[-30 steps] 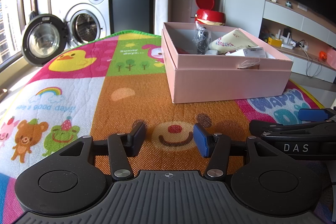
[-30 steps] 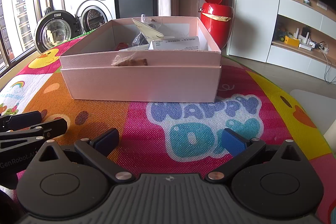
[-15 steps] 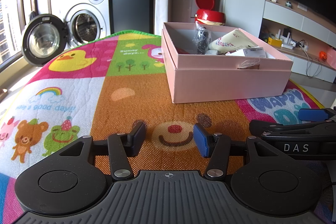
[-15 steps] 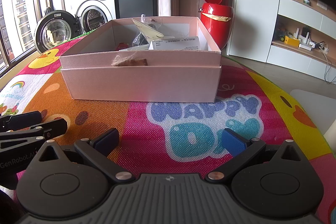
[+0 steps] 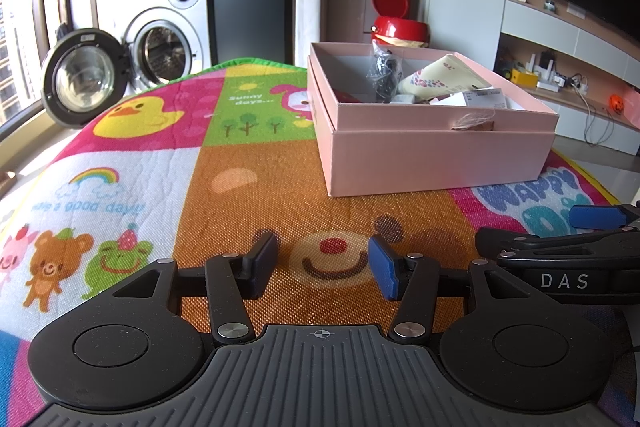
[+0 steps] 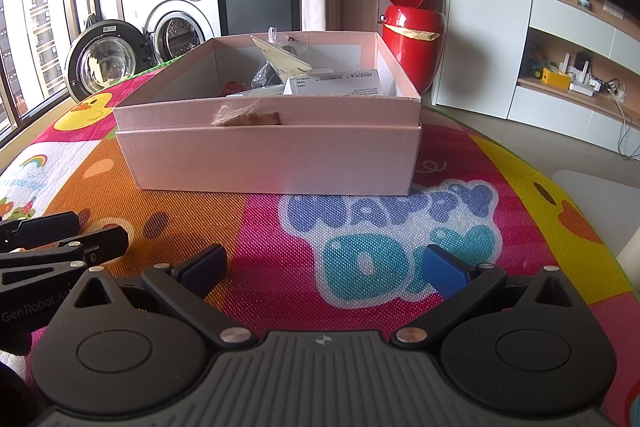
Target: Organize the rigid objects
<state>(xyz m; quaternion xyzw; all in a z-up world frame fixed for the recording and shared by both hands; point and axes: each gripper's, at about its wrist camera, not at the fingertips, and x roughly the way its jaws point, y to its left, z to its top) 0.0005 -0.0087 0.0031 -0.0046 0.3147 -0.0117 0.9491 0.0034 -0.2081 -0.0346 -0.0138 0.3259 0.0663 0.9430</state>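
Both hand-held grippers, left hand-held gripper (image 5: 323, 267) and right hand-held gripper (image 6: 325, 269), gape before pink box (image 6: 272, 155).

A red bin (image 6: 412, 39) with its lid up stands beyond the cartoon play mat (image 5: 132, 155), near a washing machine (image 5: 168, 39).

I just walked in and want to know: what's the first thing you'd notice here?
Probably the pink box in the middle of the bright cartoon play mat, with packets and small things piled inside. Behind it stands a shiny red bin with its lid flipped up. On the far left, a washing machine has its round door swung open.
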